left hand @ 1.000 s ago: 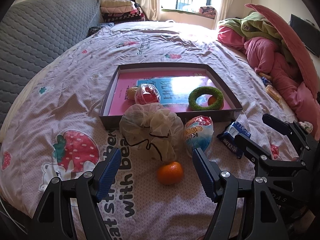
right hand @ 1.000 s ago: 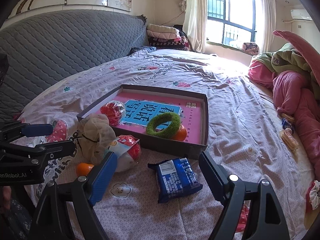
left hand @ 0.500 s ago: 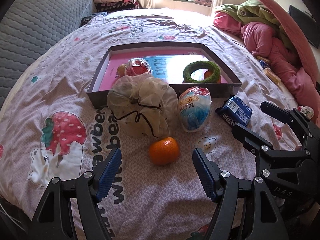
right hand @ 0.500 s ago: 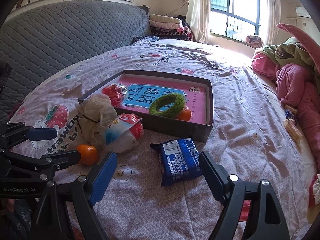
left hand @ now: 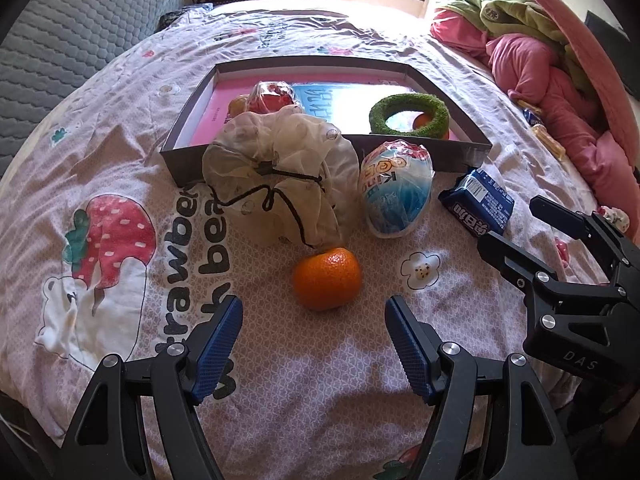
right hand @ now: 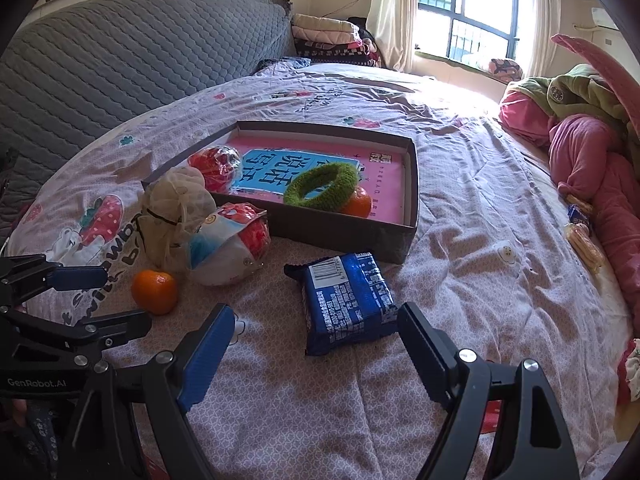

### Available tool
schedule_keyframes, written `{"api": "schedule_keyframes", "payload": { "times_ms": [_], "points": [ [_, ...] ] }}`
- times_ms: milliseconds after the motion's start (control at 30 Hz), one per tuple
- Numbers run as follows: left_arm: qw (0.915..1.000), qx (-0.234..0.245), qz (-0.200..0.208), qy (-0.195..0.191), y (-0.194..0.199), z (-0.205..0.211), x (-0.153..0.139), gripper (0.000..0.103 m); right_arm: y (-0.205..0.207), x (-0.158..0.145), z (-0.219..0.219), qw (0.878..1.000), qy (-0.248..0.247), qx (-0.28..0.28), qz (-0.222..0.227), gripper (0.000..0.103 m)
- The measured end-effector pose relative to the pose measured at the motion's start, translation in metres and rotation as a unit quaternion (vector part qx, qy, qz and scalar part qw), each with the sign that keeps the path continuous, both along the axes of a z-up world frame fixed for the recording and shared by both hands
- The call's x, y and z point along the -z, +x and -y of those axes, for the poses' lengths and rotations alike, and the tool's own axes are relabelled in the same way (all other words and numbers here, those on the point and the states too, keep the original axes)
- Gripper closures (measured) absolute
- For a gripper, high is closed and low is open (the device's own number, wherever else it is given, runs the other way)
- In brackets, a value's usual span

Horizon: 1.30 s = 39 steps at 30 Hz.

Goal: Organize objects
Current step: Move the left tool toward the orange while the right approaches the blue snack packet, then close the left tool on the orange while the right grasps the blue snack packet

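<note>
On the bedspread [left hand: 120, 128]: two tangerines, one loose [left hand: 327, 279]; one tray [left hand: 188, 156]; left gripper [left hand: 313, 328] and right gripper [right hand: 316, 340] both hover low, fingers wide, empty.

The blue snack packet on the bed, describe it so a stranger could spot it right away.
Find the shallow dark box on the bedspread. Just outside its near wall lies the blue snack packet, flat, beside the egg-shaped toy pack. It is the only dark blue rectangular wrapper, with a white barcode.

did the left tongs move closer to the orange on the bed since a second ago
Yes. The left tongs moved forward toward the orange, which now sits nearer the tips, with the box larger in view.
</note>
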State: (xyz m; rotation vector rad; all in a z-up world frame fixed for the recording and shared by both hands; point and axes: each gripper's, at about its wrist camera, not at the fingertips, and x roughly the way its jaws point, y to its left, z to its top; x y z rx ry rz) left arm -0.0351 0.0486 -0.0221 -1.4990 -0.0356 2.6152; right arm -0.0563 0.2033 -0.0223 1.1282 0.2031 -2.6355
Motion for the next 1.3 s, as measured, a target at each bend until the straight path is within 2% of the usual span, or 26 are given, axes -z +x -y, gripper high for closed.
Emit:
{"api": "schedule_keyframes", "payload": {
  "times_ms": [633,967,1300],
  "points": [
    [0.9998,-0.015,0.009,0.012,-0.019,-0.004,0.015,0.028,-0.032,0.023,-0.011,0.999,0.018,0.016,0.035,0.020],
    [0.9997,-0.024,0.006,0.000,-0.026,-0.008,0.022,0.028,-0.044,0.027,-0.008,0.999,0.007,0.023,0.046,0.020],
    [0.9997,-0.022,0.003,-0.008,-0.030,-0.012,0.024,0.028,-0.049,0.031,-0.005,0.998,0.019,0.031,0.045,0.030]
  ]
}}
